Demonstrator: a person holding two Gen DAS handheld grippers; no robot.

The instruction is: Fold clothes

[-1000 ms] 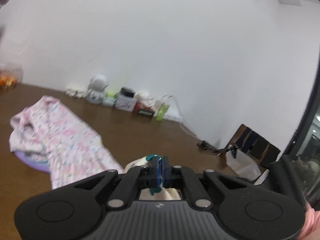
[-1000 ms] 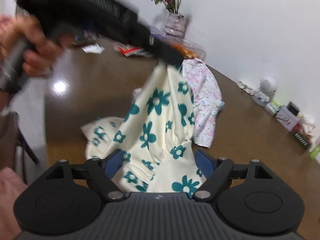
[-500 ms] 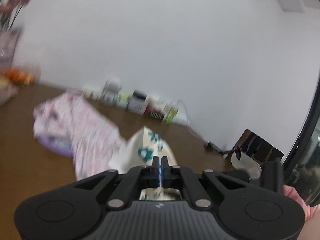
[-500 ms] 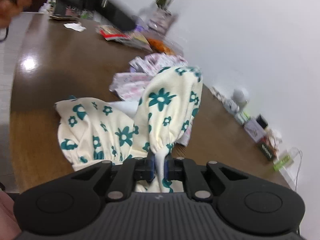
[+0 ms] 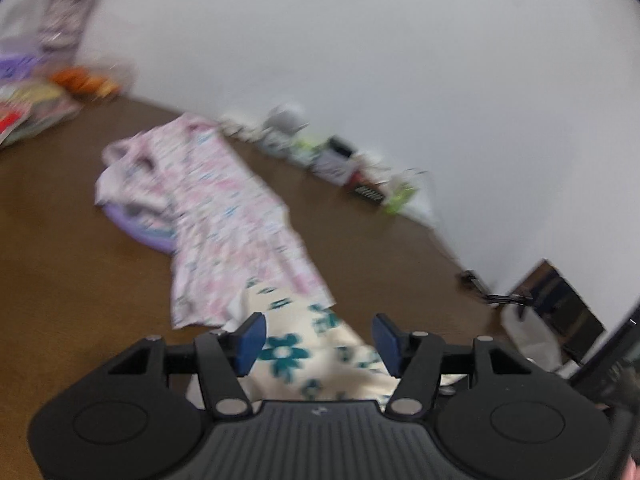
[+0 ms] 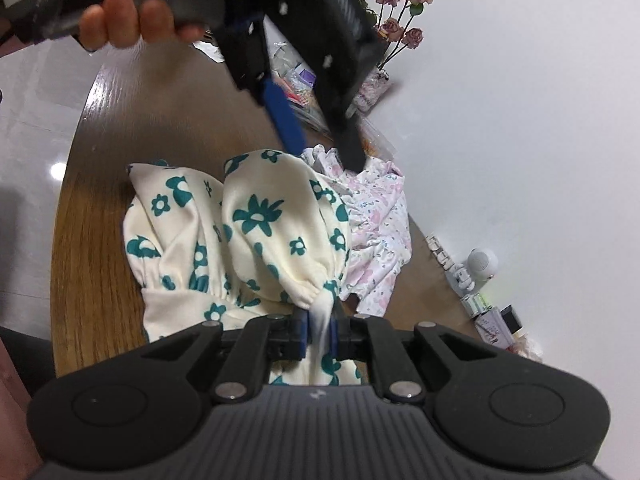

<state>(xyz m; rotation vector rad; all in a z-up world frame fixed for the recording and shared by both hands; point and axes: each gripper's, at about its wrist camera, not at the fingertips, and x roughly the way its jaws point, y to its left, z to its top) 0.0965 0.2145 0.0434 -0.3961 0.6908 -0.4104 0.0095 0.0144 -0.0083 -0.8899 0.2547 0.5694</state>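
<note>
A cream garment with teal flowers (image 6: 256, 224) lies bunched on the brown table (image 6: 92, 240). My right gripper (image 6: 319, 326) is shut on a gathered cuff of it, holding that part up. In the left wrist view the same cream garment (image 5: 304, 352) lies below my left gripper (image 5: 316, 336), which is open with its blue pads wide apart and nothing clamped. In the right wrist view the left gripper (image 6: 320, 140) hangs over the garment's far end, held by a hand (image 6: 132, 20). A pink patterned garment (image 5: 224, 216) lies spread further back.
A purple item (image 5: 136, 232) peeks from under the pink garment. Small bottles and boxes (image 5: 340, 160) line the wall edge. A vase of flowers (image 6: 384, 56) and loose packets (image 5: 36, 108) stand at the far end. A dark stand (image 5: 560, 308) sits at the right.
My left gripper has opened and let go of the cream garment, which dropped below it. My right gripper stays shut on the cuff. The left view swung downward and left.
</note>
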